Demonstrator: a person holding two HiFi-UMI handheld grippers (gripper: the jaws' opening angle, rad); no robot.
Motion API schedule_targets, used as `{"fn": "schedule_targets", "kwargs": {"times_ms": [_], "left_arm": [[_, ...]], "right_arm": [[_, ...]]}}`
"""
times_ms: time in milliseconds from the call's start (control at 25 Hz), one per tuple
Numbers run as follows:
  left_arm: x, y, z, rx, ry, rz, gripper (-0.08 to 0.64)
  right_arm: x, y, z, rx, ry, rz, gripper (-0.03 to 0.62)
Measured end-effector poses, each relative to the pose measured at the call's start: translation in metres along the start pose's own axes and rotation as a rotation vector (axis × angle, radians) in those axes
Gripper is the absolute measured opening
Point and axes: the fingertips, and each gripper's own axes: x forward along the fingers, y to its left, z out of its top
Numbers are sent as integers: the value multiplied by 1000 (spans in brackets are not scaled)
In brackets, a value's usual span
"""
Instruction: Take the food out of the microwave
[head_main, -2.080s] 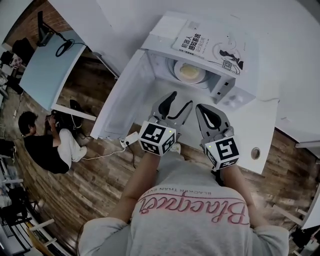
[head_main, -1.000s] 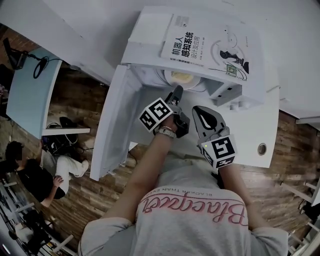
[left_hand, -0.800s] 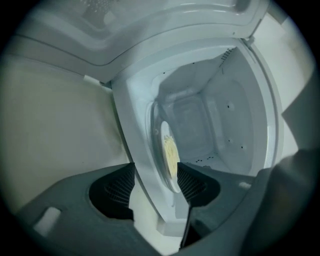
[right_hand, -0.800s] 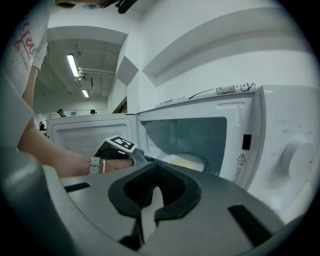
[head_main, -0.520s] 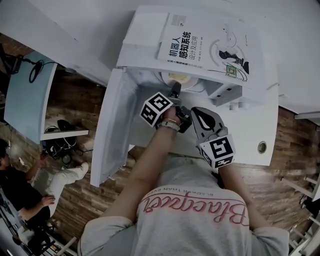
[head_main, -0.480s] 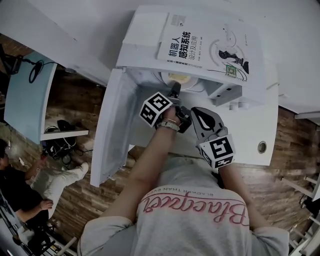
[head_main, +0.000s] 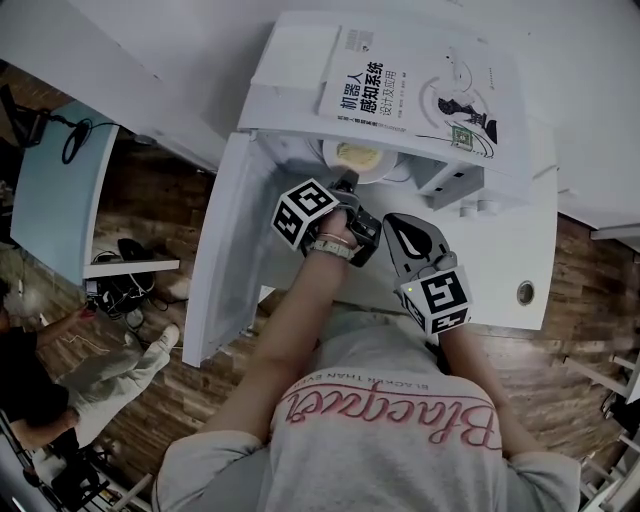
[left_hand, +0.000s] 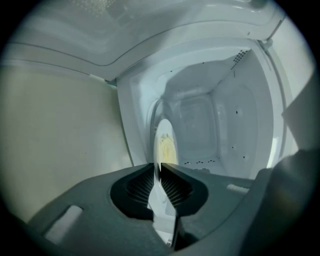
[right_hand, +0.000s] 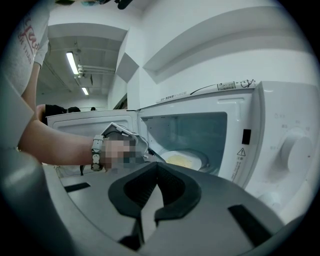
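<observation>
A white plate (head_main: 358, 157) with yellow food lies on the turntable inside the open white microwave (head_main: 290, 60). My left gripper (head_main: 347, 182) reaches into the oven's mouth. In the left gripper view, which is rolled on its side, the plate (left_hand: 164, 145) stands edge-on. Its near rim runs between the closing jaws of the left gripper (left_hand: 159, 167), and both pads press on it. My right gripper (head_main: 392, 220) hovers over the white table in front of the oven, jaws together and empty. From the right gripper (right_hand: 156, 164) I see the plate (right_hand: 182, 160) behind the left hand.
The microwave door (head_main: 225, 260) hangs open to the left. A book (head_main: 420, 90) lies on the oven's top. The control dial (right_hand: 295, 150) is at the oven's right. The white table (head_main: 500, 270) has a round cable hole (head_main: 525, 294). People sit on the wooden floor at left.
The left gripper went from the table's front into the microwave's mouth, then rolled a little at the plate's rim. The right gripper has hardly moved.
</observation>
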Motion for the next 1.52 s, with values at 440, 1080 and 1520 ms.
{"fn": "schedule_targets", "kwargs": {"times_ms": [440,1080,1520], "left_arm": [[-9,-9,2,-108,-35,-112,20],[-65,-26,-43,-76,-105,-237,18],[-120,-30,-88,-67,-144,-284,18]], "right_arm": [[-20,-2,-3,5,9,-10,9],[-79,-1,7,25,-77,7,9],[-129,13,7,16,-138,-2,8]]}}
